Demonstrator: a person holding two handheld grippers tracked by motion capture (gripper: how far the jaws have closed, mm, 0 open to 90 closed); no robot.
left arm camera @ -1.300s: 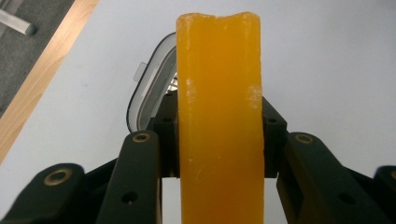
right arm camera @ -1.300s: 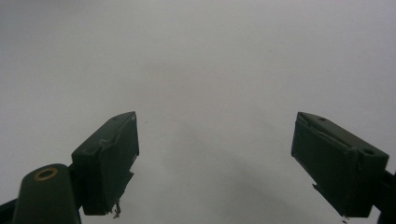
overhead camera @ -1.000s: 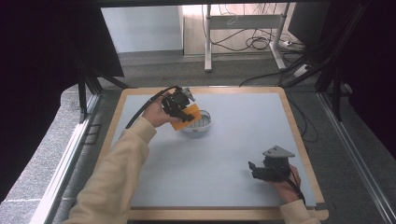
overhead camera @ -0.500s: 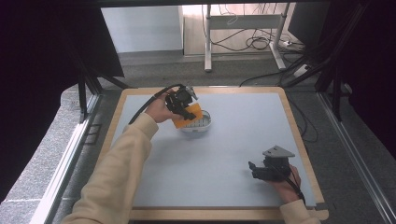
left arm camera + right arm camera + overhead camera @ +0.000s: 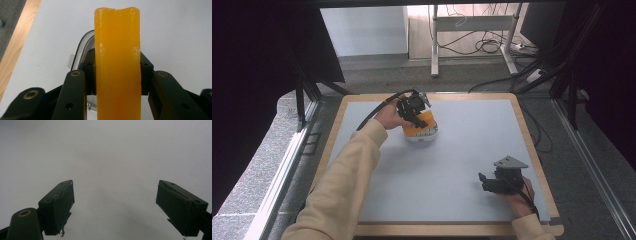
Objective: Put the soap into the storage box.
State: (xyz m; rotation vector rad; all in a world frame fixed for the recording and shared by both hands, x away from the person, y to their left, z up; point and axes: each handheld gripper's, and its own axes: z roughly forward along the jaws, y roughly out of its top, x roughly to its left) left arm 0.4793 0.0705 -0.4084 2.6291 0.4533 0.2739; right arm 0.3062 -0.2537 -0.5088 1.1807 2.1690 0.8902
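Note:
An orange sponge-like slab (image 5: 117, 62) stands on edge between the jaws of my left gripper (image 5: 117, 72), which is shut on it. In the high view the left gripper (image 5: 414, 111) holds the orange slab (image 5: 424, 122) over a white bowl (image 5: 422, 136) at the back left of the mat. The bowl's rim (image 5: 81, 47) peeks out behind the slab in the left gripper view. My right gripper (image 5: 484, 181) rests low at the front right, jaws wide apart with nothing between them; its fingers (image 5: 58, 205) frame bare mat.
The pale blue-grey mat (image 5: 462, 140) lies inside a wooden frame (image 5: 532, 145). A black cable (image 5: 379, 107) trails from the left gripper toward the back left. Beyond the table are desk legs and floor cables (image 5: 482, 45).
The left gripper with the orange slab has shifted slightly over the bowl. The right gripper has stayed put.

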